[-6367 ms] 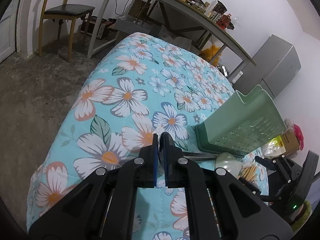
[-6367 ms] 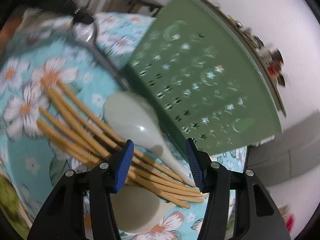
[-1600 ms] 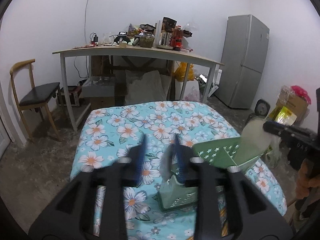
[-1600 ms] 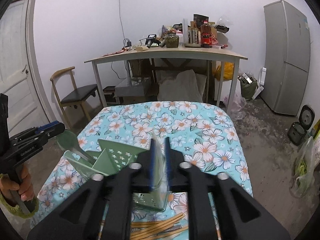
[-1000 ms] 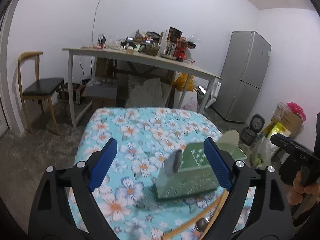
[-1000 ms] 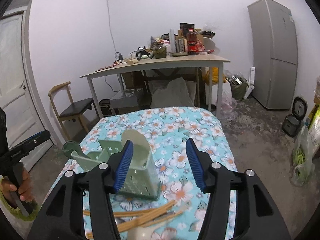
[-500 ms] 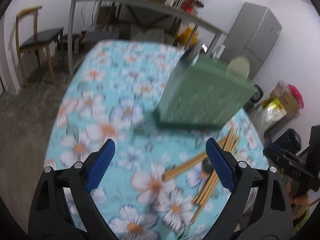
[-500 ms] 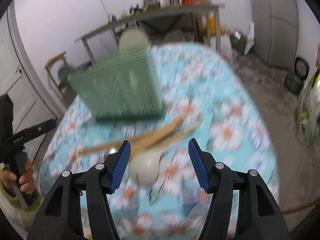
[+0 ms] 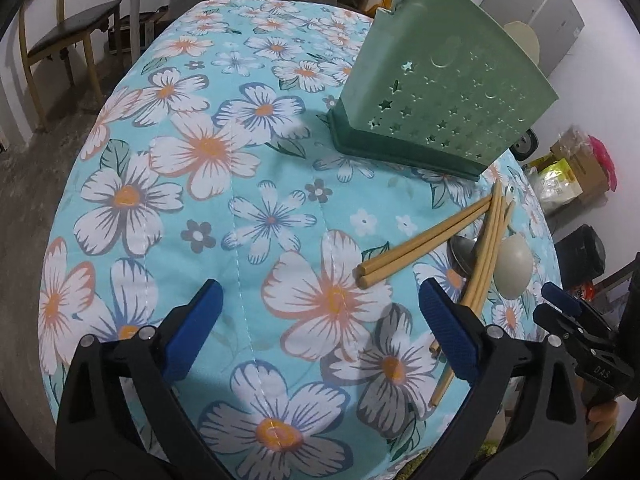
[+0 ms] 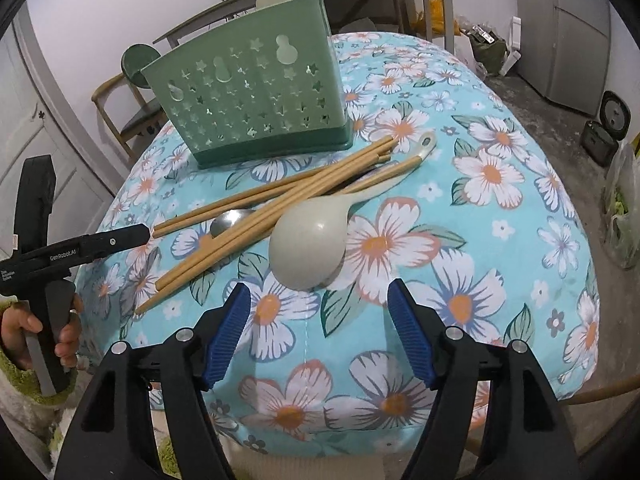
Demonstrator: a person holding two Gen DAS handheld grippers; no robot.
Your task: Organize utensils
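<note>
Both grippers have dropped toward the table since a second ago, jaws just widened, nothing between them. Left gripper [image 9: 318, 320] hangs spread by the chopsticks [image 9: 424, 246]; right gripper [image 10: 319, 322] gapes just short of the pale ladle [image 10: 308, 246]. Green caddy [image 10: 256, 100] stands mid-table, farther in. Looks like the next pickup: each needs to close on one utensil, then lift.

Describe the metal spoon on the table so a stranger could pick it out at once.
Start at the green utensil holder on the floral tablecloth. In front of it lies a heap of bamboo chopsticks. The metal spoon lies under them: the only shiny silver bowl, beside the larger pale plastic ladle.
</note>
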